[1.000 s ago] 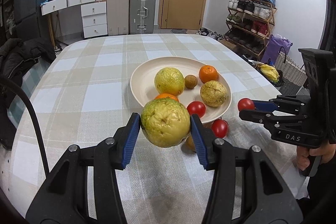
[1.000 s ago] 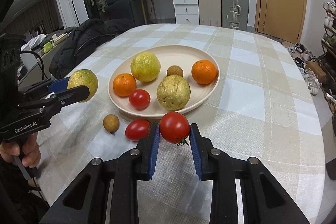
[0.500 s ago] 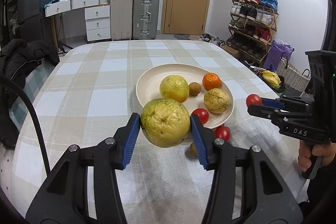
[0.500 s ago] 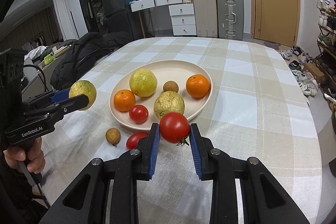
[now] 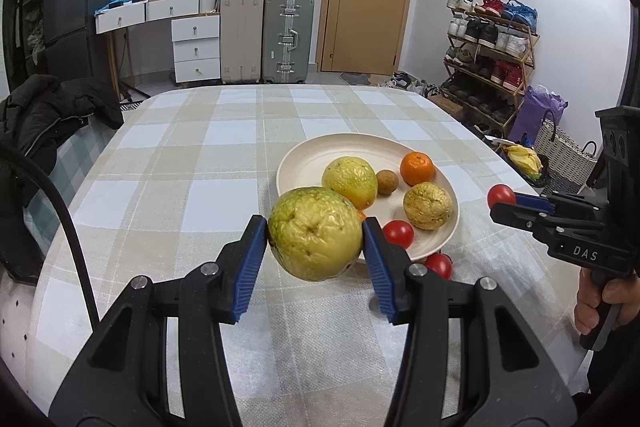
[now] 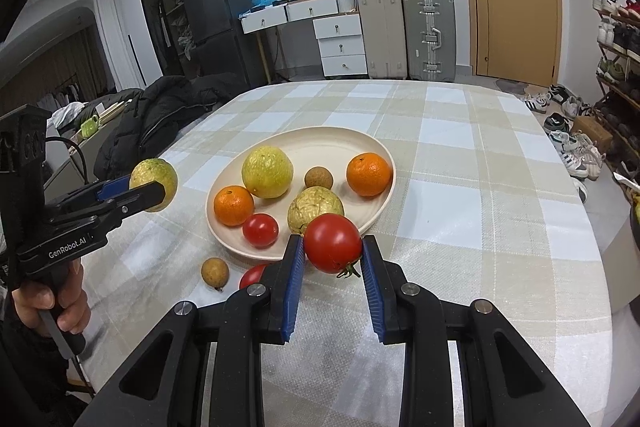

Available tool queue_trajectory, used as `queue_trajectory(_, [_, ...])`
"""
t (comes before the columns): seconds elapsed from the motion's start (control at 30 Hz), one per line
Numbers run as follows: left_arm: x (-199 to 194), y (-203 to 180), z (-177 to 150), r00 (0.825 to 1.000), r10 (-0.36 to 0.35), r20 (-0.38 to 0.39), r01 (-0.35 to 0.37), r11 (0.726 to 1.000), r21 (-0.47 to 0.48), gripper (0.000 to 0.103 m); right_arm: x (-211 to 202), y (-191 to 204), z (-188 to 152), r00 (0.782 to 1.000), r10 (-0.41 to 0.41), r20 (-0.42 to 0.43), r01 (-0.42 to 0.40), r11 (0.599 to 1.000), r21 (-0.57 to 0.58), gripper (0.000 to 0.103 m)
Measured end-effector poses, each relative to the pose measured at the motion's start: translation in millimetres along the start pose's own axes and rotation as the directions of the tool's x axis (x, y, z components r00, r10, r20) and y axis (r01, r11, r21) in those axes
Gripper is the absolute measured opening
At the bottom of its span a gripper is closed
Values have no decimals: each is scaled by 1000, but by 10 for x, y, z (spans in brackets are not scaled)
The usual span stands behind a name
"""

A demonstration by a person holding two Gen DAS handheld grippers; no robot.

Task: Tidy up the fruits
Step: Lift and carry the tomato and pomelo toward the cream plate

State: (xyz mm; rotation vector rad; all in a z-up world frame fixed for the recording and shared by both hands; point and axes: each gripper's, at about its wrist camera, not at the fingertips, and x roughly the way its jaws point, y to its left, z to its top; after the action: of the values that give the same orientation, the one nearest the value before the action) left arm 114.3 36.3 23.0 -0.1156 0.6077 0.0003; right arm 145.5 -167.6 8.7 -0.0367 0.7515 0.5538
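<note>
Both fruits hung in the air short of the plate (image 6: 382, 163), seemingly bound for it: left gripper (image 5: 316, 249) jaws clamped the wrinkled green fruit (image 5: 315, 233), right gripper (image 6: 332, 267) jaws pinched the tomato (image 6: 333, 243).

"DAS" is printed in white on the right gripper (image 5: 516, 201) body; "GenRobot.AI" stands in white on the left gripper (image 6: 154, 187) body. Other labels are too small to read.

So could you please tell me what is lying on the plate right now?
On the plate lie two oranges, two yellow-green fruits, a small brown fruit and a tomato. The held tomato hides the near rim.
</note>
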Motion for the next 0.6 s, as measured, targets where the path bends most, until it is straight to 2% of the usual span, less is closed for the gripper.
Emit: queue_trajectory(0.6, [178,161,105,1000,15,0,-15,1000,-18,46,82,-80,251,1000,-11,4,11,1000,16,29])
